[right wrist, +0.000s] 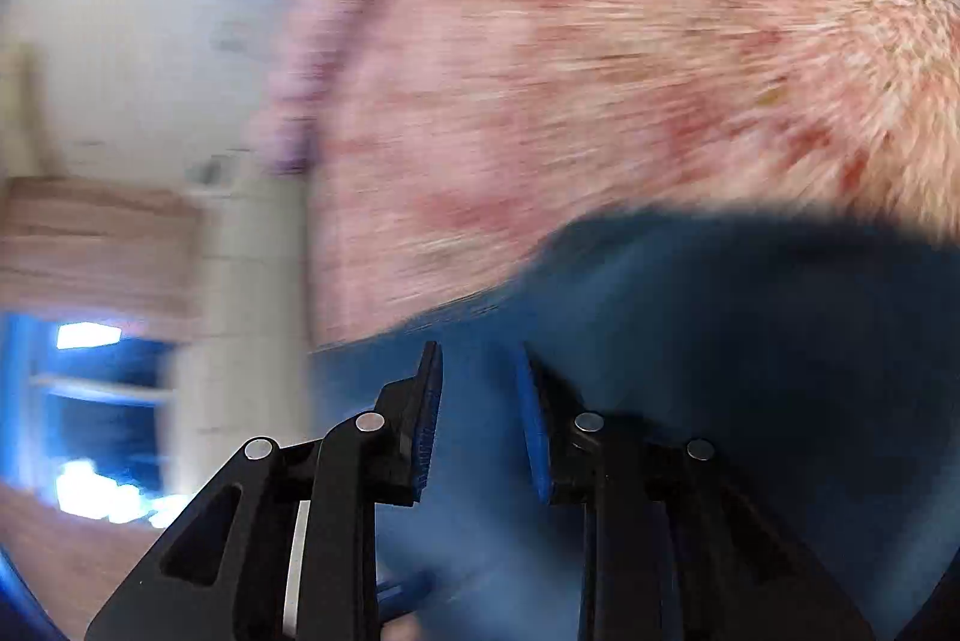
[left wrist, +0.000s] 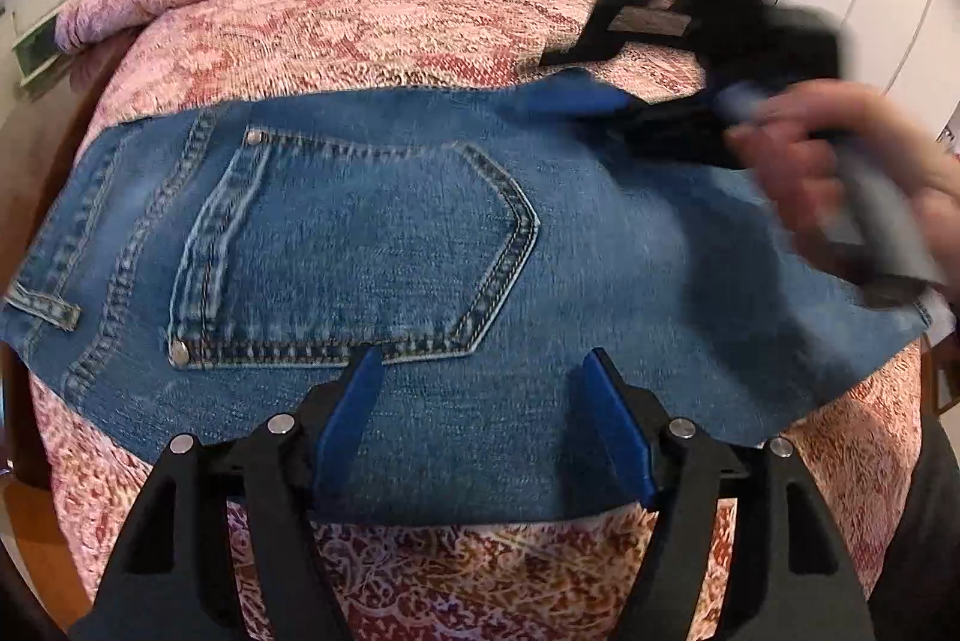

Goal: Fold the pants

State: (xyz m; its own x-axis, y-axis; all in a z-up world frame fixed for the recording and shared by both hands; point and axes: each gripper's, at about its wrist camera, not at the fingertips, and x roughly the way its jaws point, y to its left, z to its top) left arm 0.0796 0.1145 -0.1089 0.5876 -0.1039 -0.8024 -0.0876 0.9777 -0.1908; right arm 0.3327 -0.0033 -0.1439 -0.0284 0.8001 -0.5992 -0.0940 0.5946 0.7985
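Jeans (left wrist: 420, 245) lie flat on bed (left wrist: 360, 11), pocket side up. Your left tongs (left wrist: 480, 431) gape wide over near edge — grip nothing. Right tongs (right wrist: 480, 419) part-open above denim, empty, view blurred. Risk: hasty pinch catches bedspread too — fold skews.

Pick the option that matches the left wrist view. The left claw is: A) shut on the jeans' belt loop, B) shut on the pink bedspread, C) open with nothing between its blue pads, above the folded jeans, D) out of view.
C: the left claw has its blue pads spread wide apart with only the denim of the jeans showing behind the gap.
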